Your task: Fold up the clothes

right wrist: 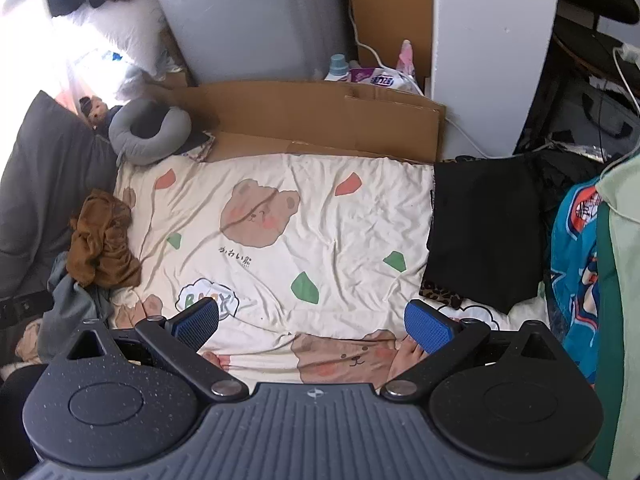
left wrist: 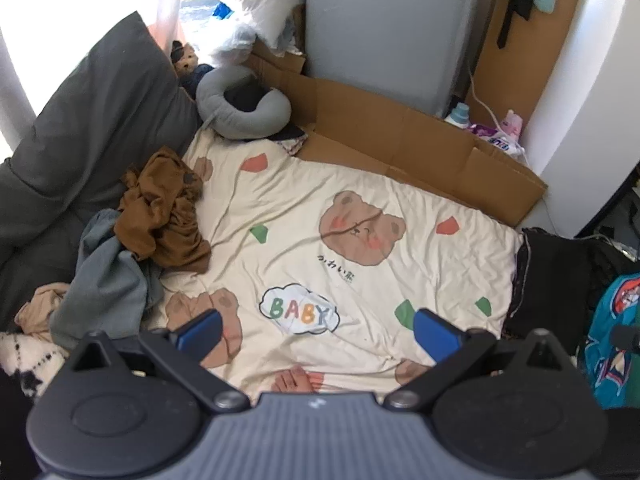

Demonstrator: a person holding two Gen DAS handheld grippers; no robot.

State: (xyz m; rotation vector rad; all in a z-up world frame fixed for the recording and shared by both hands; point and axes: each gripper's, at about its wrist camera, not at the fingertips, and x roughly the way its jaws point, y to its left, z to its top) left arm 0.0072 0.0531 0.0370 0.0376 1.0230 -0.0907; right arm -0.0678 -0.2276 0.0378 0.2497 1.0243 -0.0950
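Observation:
A pile of loose clothes lies at the bed's left side: a brown garment (left wrist: pixel 164 212) (right wrist: pixel 102 240) on top of a grey-blue one (left wrist: pixel 106 280) (right wrist: pixel 70 300), with a beige piece (left wrist: pixel 38 308) below. A folded black garment (right wrist: pixel 484 224) (left wrist: pixel 548 284) rests on the bed's right edge, over a leopard-print piece (right wrist: pixel 440 294). My left gripper (left wrist: pixel 318 332) hangs open above the cream bear-print sheet (left wrist: pixel 304 208), holding nothing. My right gripper (right wrist: pixel 312 324) is open too, over the same sheet (right wrist: pixel 320 216), empty. A person's bare toes (left wrist: pixel 294 380) (right wrist: pixel 408 356) show under each gripper.
A grey pillow (left wrist: pixel 88 120) and a grey neck pillow (left wrist: pixel 244 108) sit at the bed's far left. Flattened cardboard (left wrist: pixel 400 136) lines the far edge before a grey appliance (left wrist: pixel 384 28). Teal printed clothing (right wrist: pixel 576 264) hangs at the right. Bottles (right wrist: pixel 338 66) stand behind the cardboard.

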